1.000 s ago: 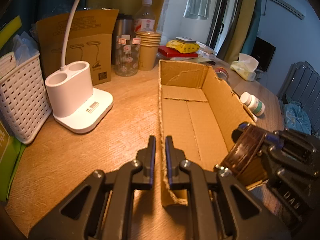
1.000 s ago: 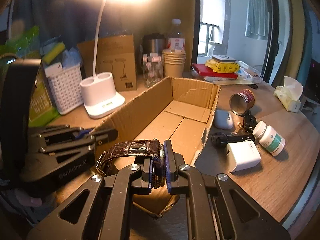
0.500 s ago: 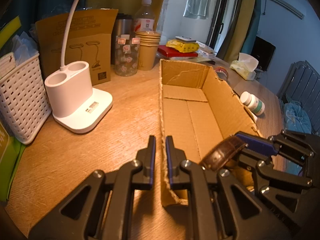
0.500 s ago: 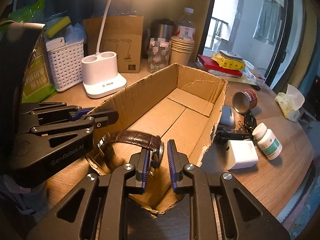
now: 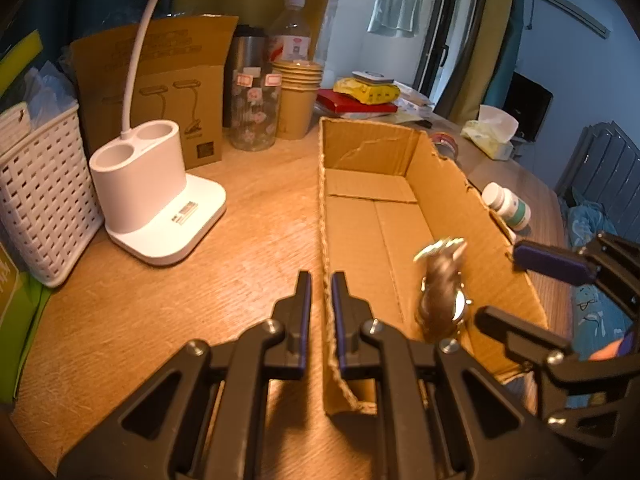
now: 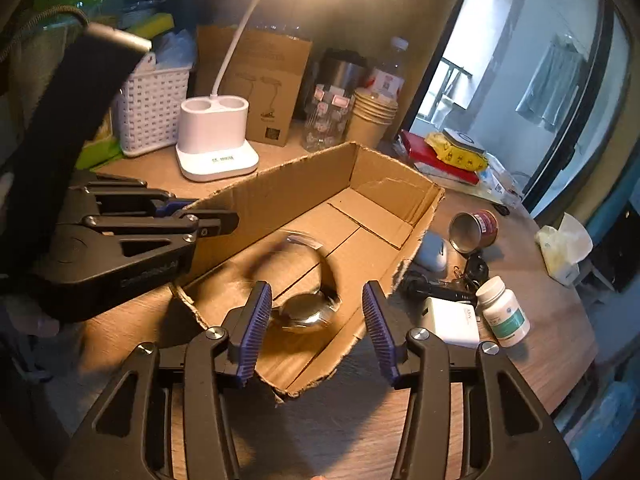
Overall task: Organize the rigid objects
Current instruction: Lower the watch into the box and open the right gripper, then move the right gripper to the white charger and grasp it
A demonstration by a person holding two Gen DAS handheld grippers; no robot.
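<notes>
right gripper (image 6: 316, 320), black two-finger frame with blue ribbed pads: jaws opening, pads clear of everything. between and just beyond them, blurred by motion, a wristwatch with dark brown leather strap and round silver case (image 6: 304, 304); nothing grips it. it sits inside the near end of the open brown cardboard box (image 6: 280, 196), low over the box floor; cannot tell whether it touches the floor. in the left wrist view the same watch (image 5: 444, 300) shows against the box's right inner wall, strap standing upward, case low.

left gripper (image 5: 319, 304), same black frame and blue pads: clenched on the left wall of the cardboard box (image 5: 325, 240), one pad outside, one inside, wall edge running up between them. from the right wrist view it (image 6: 208, 212) reaches in from the left and pinches the wall's top edge.

box lies lengthwise on a wooden tabletop (image 5: 248, 264), torn edges at the near end, floor bare apart from the watch.

right of the box, on the table: white pill bottle with green label (image 6: 504, 312), white rectangular charger block (image 6: 452, 320), black keys and small black items (image 6: 444, 284), red-labelled metal can on its side (image 6: 474, 230), a pale grey rounded object (image 6: 432, 254) just beside the box wall.

left of the box: white desk lamp base with two round wells (image 5: 152, 196), white woven plastic basket (image 5: 40, 200). behind: stack of brown paper cups (image 5: 298, 100), patterned glass jar (image 5: 254, 112).
</notes>
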